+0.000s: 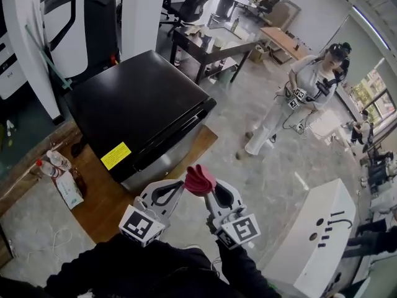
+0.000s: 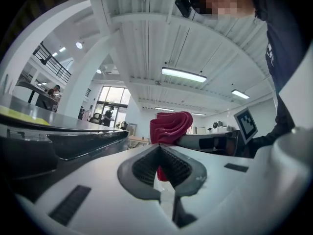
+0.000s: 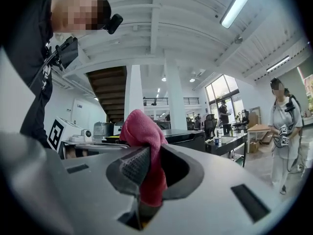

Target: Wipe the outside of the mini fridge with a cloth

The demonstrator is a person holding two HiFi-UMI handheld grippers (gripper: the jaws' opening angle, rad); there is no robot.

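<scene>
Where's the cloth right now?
Head view, bottom centre: the cloth is pinched by both the left gripper and the right gripper, just in front of the mini fridge.

We see the cloth (image 1: 200, 179), pink-red and bunched up, pinched between the jaws of both the left gripper (image 1: 184, 185) and the right gripper (image 1: 211, 189), apart from the mini fridge (image 1: 136, 107). The fridge stands upright on a wooden board (image 1: 102, 197): glossy black top, yellow sticker (image 1: 116, 155) near the front edge, silvery front.

Pink cloth (image 1: 200, 179), black mini fridge (image 1: 136, 98), yellow sticker (image 1: 116, 156), grey marbled floor (image 1: 260, 166)
</scene>
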